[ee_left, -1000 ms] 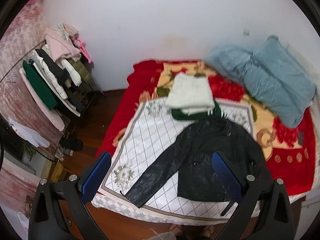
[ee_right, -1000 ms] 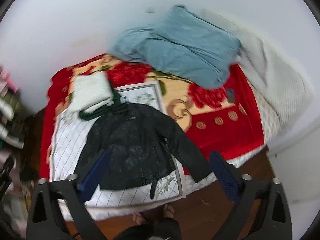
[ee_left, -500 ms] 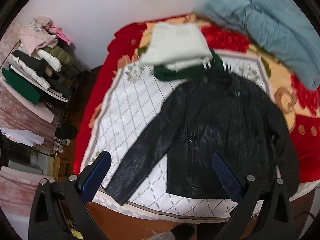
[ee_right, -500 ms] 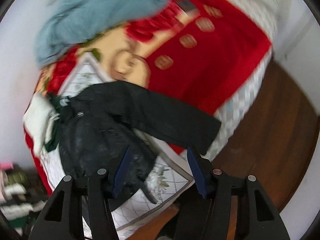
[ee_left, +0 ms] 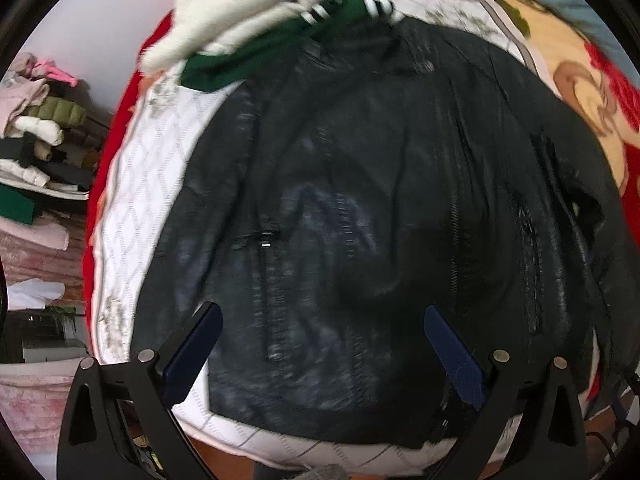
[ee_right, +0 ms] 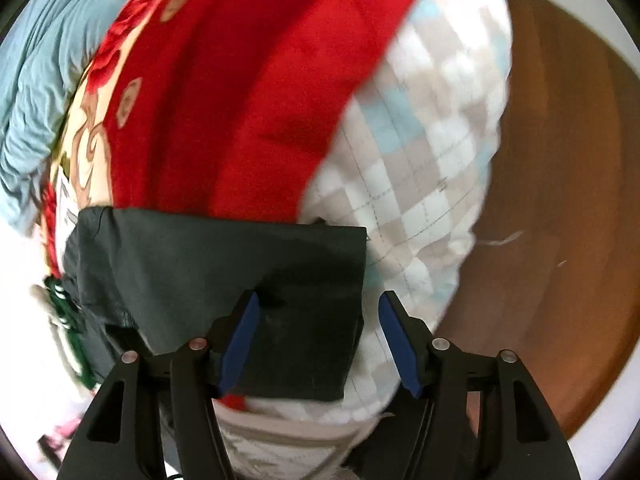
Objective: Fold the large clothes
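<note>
A black leather jacket (ee_left: 360, 200) lies spread flat, front up, on a white quilted sheet (ee_left: 132, 184) on the bed. My left gripper (ee_left: 320, 320) is open and hovers close above the jacket's lower body. In the right wrist view the jacket's sleeve end (ee_right: 248, 276) lies across the bed's edge. My right gripper (ee_right: 318, 300) is open, its blue pads (ee_right: 240, 340) straddling the cuff, close over it; contact cannot be told.
A folded white knit (ee_left: 240, 4) on a green garment (ee_left: 256, 56) lies by the jacket's collar. A clothes rack (ee_left: 36, 148) stands left. A red floral blanket (ee_right: 248, 80), a blue-grey duvet (ee_right: 36, 60), a checkered sheet (ee_right: 420, 152) and wooden floor (ee_right: 560, 200) show at right.
Both grippers have dropped much closer to the bed. The left moved down over the jacket's body. The right swung to the sleeve end at the bed's edge.
</note>
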